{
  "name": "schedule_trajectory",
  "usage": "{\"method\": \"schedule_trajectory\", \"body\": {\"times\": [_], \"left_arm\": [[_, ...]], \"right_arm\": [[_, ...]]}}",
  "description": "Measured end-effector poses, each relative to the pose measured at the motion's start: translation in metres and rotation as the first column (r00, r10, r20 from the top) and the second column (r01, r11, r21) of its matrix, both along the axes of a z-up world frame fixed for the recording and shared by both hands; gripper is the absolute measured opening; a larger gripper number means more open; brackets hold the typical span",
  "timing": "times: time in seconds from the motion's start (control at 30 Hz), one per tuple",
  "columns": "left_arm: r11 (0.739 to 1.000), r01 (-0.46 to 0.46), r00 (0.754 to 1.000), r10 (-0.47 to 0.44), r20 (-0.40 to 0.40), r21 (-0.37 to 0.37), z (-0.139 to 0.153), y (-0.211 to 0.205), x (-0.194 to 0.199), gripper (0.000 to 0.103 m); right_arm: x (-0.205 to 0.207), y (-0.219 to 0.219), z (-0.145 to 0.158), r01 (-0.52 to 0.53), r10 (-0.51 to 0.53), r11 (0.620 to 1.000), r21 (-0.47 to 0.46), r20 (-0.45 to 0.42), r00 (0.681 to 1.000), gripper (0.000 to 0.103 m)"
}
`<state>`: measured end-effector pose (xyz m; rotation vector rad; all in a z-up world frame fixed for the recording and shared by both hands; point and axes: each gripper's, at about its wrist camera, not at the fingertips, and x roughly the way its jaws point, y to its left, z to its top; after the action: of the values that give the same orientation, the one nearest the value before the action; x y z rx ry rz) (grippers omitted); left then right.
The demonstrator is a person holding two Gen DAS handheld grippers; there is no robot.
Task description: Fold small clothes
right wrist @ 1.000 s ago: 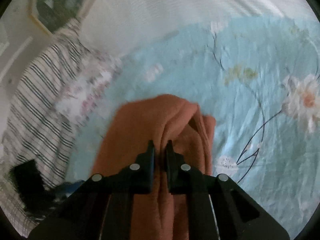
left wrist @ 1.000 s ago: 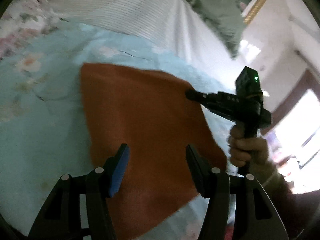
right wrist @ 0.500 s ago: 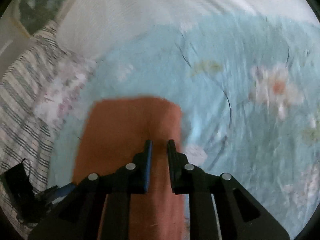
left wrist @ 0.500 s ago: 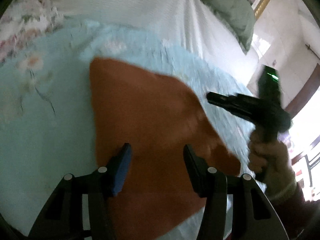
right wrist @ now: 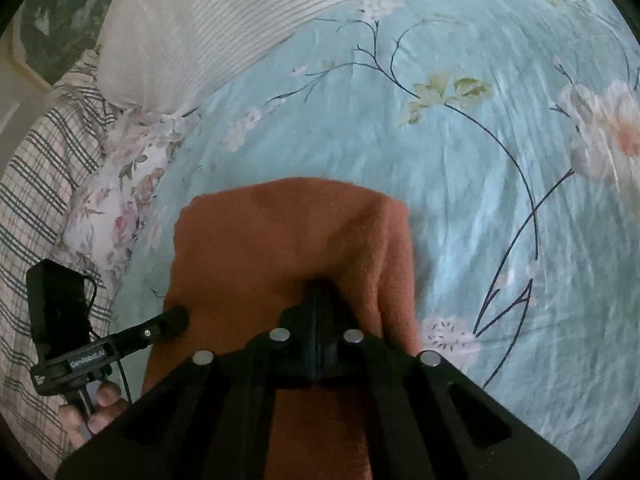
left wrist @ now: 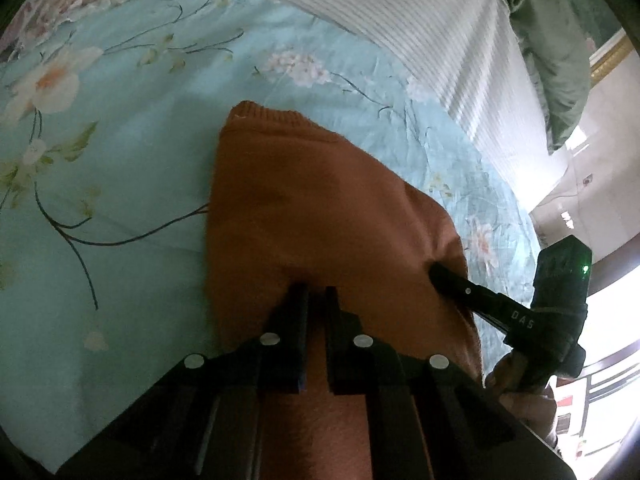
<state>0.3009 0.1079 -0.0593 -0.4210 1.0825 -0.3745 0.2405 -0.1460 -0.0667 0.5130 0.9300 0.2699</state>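
Observation:
An orange knit garment (left wrist: 320,216) lies on a light blue floral bedsheet (left wrist: 120,160). It also shows in the right wrist view (right wrist: 280,240). My left gripper (left wrist: 314,292) is shut on the garment's near edge, fabric pinched between its fingers. My right gripper (right wrist: 320,286) is shut on the same near edge further right. The right gripper shows in the left wrist view (left wrist: 440,274), its tip pressed into the cloth. The left gripper shows in the right wrist view (right wrist: 176,318) at the garment's left edge.
A white ribbed cover (left wrist: 420,20) and a green cloth (left wrist: 552,40) lie at the back. A plaid blanket (right wrist: 36,184) and a floral pillow (right wrist: 128,208) lie left of the garment. The bed edge (left wrist: 532,240) is at the right.
My left gripper went from open over the garment to shut on its near edge. My right gripper let go briefly, then shut on the edge again. The garment now lies flatter.

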Motion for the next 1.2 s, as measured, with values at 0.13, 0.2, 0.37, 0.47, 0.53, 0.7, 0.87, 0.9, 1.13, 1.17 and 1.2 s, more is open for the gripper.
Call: {"method": "schedule_trajectory", "body": {"times": [0.13,0.2,0.37,0.47,0.53,0.7,0.87,0.9,1.13,1.17,1.2], "left_arm": [[0.998,-0.003,0.999,-0.001,0.052,0.066,0.016,-0.005,-0.021,0.006],[0.996,0.021,0.994,-0.030,0.101,0.089,0.030,-0.006,-0.049,0.006],[0.991,0.094,0.979,-0.109,0.171,0.092,0.044,-0.010,-0.120,0.007],[0.987,0.125,0.980,-0.138,0.142,0.096,0.031,-0.014,-0.150,0.007],[0.986,0.117,0.987,-0.129,0.098,0.117,0.012,-0.011,-0.160,0.006],[0.996,0.064,0.996,-0.068,0.063,0.054,-0.007,0.000,-0.173,0.006],[0.985,0.045,0.994,-0.061,0.090,0.169,-0.001,-0.015,-0.183,0.006],[0.981,0.036,0.994,-0.055,0.095,0.189,0.001,-0.018,-0.186,0.007],[0.978,0.014,0.995,-0.033,0.091,0.206,0.005,-0.019,-0.207,0.021],[0.978,0.013,0.996,-0.032,0.089,0.206,0.006,-0.018,-0.211,0.027],[0.978,0.010,0.996,-0.029,0.088,0.209,0.007,-0.017,-0.214,0.031]], "right_arm": [[-0.015,0.004,0.015,-0.020,0.020,1.000,-0.017,0.012,1.000,0.003],[-0.034,0.009,0.027,-0.054,0.054,0.998,-0.013,0.031,0.998,0.004],[-0.104,0.025,0.037,-0.134,0.137,0.990,-0.038,0.064,0.989,0.004],[-0.130,0.030,0.023,-0.141,0.144,0.985,-0.102,0.027,0.989,0.004],[-0.143,0.025,0.008,-0.119,0.122,0.980,-0.158,0.008,0.993,0.004],[-0.160,0.014,0.005,-0.080,0.086,0.987,-0.137,0.035,0.996,0.004],[-0.171,0.016,0.002,-0.077,0.083,0.976,-0.206,0.022,0.996,0.004],[-0.173,0.017,0.002,-0.074,0.081,0.973,-0.217,0.023,0.996,0.004],[-0.193,0.009,0.000,-0.058,0.065,0.975,-0.214,0.022,0.998,0.004],[-0.196,0.007,0.001,-0.055,0.062,0.976,-0.212,0.022,0.998,0.004],[-0.200,0.007,0.003,-0.052,0.058,0.977,-0.209,0.024,0.998,0.005]]}}
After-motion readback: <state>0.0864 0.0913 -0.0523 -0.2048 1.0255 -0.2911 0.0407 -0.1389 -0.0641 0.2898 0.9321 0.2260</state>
